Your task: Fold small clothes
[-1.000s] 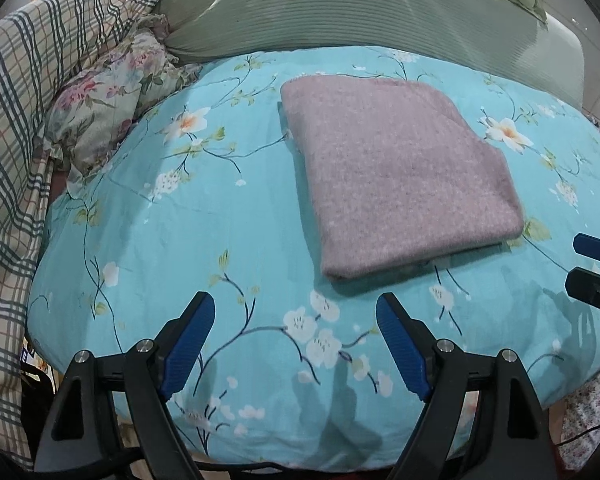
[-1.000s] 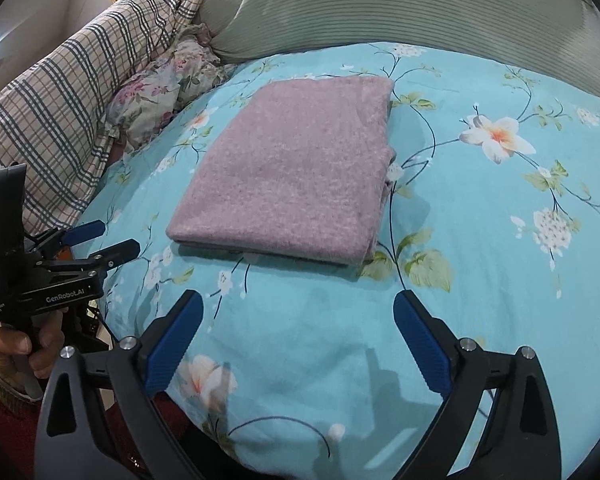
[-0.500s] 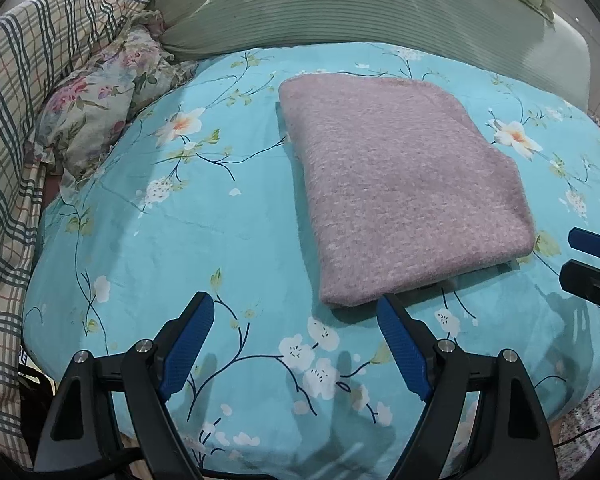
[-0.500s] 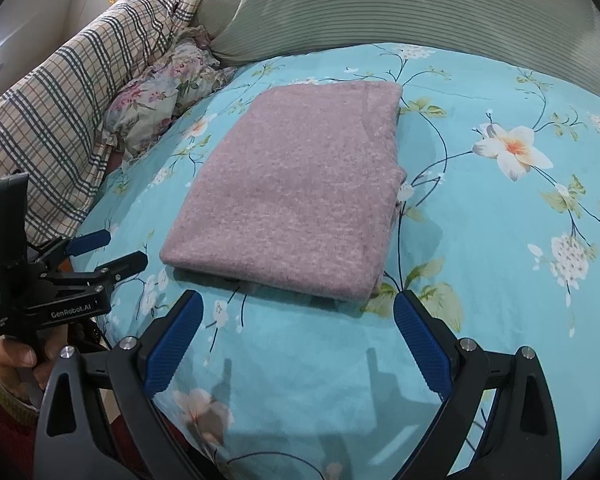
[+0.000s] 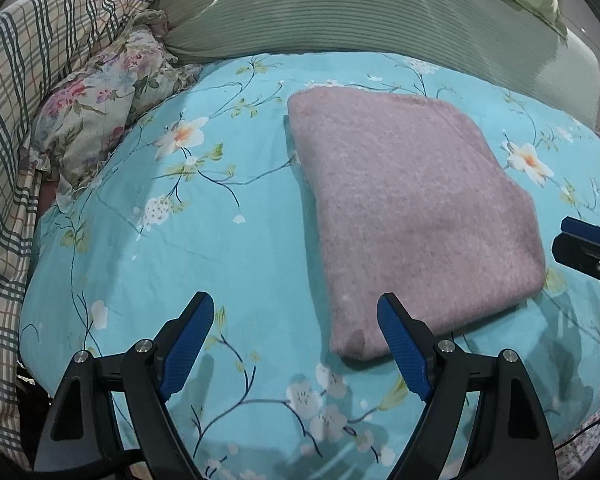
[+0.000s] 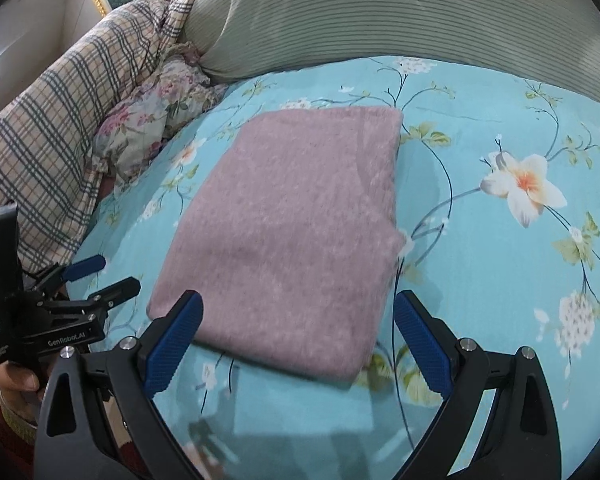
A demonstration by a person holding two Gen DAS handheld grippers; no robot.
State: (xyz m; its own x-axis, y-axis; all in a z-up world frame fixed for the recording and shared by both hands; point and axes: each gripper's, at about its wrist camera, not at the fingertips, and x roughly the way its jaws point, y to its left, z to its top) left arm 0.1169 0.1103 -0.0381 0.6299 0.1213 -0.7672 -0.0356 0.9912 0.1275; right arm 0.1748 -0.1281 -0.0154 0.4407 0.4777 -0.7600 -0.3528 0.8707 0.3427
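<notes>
Two black grippers with blue ribbed pads, the left gripper [image 5: 296, 344] and right gripper [image 6: 298, 340], hover with fingers spread wide and empty. Just beyond them a folded, fuzzy mauve garment [image 6: 296, 236] lies flat (a neat rectangle) on a turquoise floral bedspread [image 5: 204, 240].

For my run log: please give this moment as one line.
garment: pink cloth folded, on blue floral cover | left gripper: open | right gripper: open
</notes>
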